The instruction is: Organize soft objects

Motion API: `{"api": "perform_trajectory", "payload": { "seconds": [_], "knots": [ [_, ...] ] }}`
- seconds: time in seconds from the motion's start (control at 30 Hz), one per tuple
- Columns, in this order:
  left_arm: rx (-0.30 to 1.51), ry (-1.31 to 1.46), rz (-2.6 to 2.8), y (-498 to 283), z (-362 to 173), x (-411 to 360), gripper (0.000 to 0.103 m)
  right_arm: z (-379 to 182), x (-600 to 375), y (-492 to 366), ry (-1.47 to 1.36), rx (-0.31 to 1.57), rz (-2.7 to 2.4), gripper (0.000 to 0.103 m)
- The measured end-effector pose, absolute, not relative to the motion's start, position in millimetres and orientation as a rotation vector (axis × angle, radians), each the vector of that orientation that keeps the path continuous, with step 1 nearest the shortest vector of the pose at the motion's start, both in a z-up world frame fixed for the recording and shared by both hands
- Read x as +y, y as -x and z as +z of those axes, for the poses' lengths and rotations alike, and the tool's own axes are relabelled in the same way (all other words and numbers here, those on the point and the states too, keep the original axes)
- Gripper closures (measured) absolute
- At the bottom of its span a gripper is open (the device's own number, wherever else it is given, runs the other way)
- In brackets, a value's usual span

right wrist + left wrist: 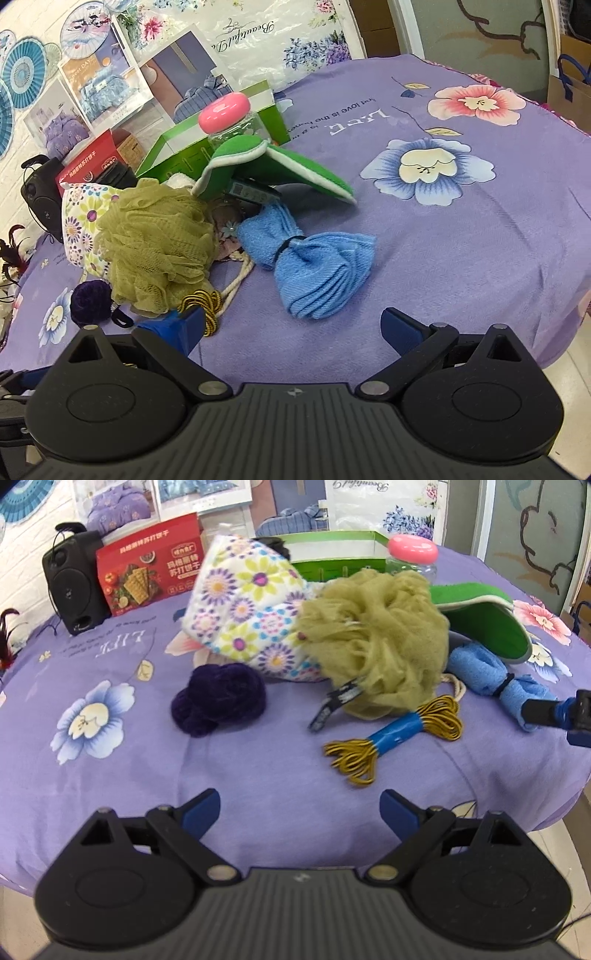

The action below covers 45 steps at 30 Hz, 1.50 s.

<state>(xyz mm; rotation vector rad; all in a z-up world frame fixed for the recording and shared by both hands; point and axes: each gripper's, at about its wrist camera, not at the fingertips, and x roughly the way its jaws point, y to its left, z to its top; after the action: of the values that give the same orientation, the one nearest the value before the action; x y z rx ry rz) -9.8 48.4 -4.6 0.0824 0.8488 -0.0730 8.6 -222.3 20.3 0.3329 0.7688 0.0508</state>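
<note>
Both claws are held open and empty above the purple-covered bench (110, 775): left claw (300, 808), right claw (291, 328). Ahead of the left claw an olive mesh pouf (380, 638) is seen, touching a floral pouch (251, 609). Just ahead of the right claw a tied blue towel (314, 266) is laid.

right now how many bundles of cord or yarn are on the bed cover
2. A dark purple yarn ball lies left of the olive mesh pouf. A gold cord bundle wrapped in blue tape lies just in front of the pouf. More may be hidden under the pile.
</note>
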Motion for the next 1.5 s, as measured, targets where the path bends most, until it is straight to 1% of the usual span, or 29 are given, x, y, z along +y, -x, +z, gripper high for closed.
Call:
{"api": "perform_trajectory", "payload": {
  "seconds": [0.2,0.27,0.4,0.57,0.67,0.8,0.9,1.03,1.1,1.2,1.23,1.33,1.5],
  "knots": [
    [0.825,-0.059,-0.095,5,-5,60,0.010,10,-219,-31,-0.305,0.806,0.062,0.014],
    [0.828,-0.085,-0.153,-4,-6,49,0.010,9,-212,-40,-0.261,0.819,0.068,0.014],
    [0.778,-0.188,-0.268,-24,-8,16,0.010,12,-210,-49,-0.207,0.803,0.059,0.014],
    [0.845,-0.238,-0.369,-59,-30,-6,0.010,7,-219,-57,-0.160,0.816,0.042,0.014],
    [0.872,-0.186,-0.393,-69,-36,-1,0.010,5,-214,-63,-0.089,0.817,0.043,0.014],
    [0.864,-0.177,-0.428,-64,-36,8,0.010,9,-212,-66,-0.064,0.800,0.122,0.014],
    [0.849,-0.205,-0.496,-57,-37,13,0.010,7,-214,-72,-0.043,0.826,0.198,0.014],
    [0.839,-0.239,-0.538,-54,-38,13,0.010,5,-214,-90,0.012,0.796,0.236,0.014],
    [0.831,-0.263,-0.558,-60,-38,6,0.010,0,-215,-101,0.023,0.826,0.256,0.014],
    [0.825,-0.278,-0.594,-59,-39,1,0.010,-6,-203,-95,0.180,0.815,0.285,0.013],
    [0.828,-0.272,-0.603,-56,-39,2,0.010,-9,-201,-89,0.215,0.784,0.291,0.013],
    [0.824,-0.283,-0.621,-51,-39,0,0.010,-12,-208,-82,0.180,0.747,0.300,0.012],
    [0.852,-0.273,-0.620,-63,-40,-8,0.010,-10,-201,-92,0.191,0.759,0.281,0.012]
  ]
}}
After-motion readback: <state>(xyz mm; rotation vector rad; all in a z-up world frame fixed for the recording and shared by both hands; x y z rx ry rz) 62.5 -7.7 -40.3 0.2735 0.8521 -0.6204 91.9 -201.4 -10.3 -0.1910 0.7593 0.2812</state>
